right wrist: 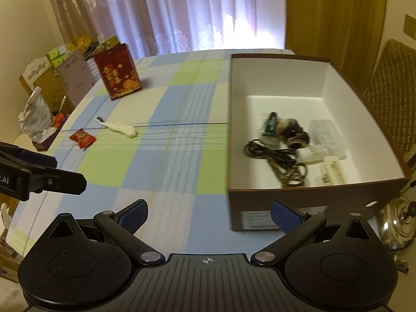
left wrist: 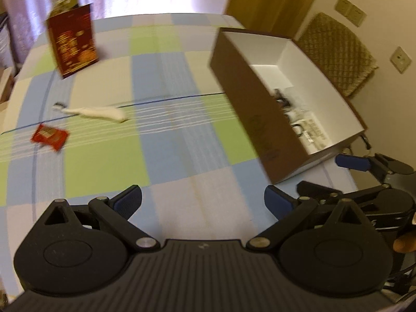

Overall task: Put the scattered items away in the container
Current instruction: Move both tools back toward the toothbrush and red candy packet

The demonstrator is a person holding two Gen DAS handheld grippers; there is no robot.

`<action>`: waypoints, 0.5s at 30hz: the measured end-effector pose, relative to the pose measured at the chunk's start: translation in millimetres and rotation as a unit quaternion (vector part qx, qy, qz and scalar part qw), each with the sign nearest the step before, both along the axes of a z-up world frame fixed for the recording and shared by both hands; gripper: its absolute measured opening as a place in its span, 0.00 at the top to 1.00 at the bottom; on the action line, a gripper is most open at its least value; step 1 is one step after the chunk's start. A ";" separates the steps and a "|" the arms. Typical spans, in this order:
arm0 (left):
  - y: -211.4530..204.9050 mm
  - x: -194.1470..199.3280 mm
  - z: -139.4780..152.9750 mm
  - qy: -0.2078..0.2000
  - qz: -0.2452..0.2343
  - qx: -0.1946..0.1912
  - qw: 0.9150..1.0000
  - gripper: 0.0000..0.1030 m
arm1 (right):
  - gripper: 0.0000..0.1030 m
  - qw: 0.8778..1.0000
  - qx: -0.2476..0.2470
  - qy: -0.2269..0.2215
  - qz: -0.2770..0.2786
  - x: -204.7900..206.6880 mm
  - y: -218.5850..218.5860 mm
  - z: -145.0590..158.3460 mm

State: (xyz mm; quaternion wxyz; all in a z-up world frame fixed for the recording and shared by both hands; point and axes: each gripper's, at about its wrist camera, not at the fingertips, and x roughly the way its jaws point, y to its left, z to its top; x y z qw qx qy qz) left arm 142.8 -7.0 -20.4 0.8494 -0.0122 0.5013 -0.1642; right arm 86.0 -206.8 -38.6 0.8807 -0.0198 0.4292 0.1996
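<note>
A brown cardboard box (right wrist: 278, 75) with a white inside stands on the right of the checked table; it holds a black cable (right wrist: 270, 153), a green packet, bottles and other small items. The same box (left wrist: 249, 109) shows in the left wrist view. Out on the cloth lie a white brush-like item (right wrist: 122, 129) (left wrist: 100, 113) and a red snack packet (right wrist: 82, 138) (left wrist: 50, 136). My left gripper (left wrist: 202, 202) is open and empty over the near table. My right gripper (right wrist: 209, 217) is open and empty beside the box's near corner.
A dark red gift bag (right wrist: 118, 71) (left wrist: 72, 39) stands at the far left of the table. Boxes, bags and a crumpled foil bag (right wrist: 36, 119) crowd the left beyond the table edge. A quilted chair back (right wrist: 392, 104) and a metal kettle (right wrist: 397, 223) are on the right.
</note>
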 end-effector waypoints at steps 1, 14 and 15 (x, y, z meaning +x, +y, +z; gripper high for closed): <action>7.2 -1.0 -1.1 0.002 0.006 0.001 1.000 0.04 | 0.00 1.000 0.001 0.000 0.004 0.4 5.3 -0.8; 95.0 -12.6 -4.0 0.006 0.078 0.003 0.997 0.04 | 0.00 0.997 0.014 0.003 0.072 8.7 89.3 -12.6; 101.4 -12.5 -5.0 0.007 0.084 0.004 0.996 0.04 | 0.00 0.997 0.013 0.002 0.074 10.2 94.8 -13.9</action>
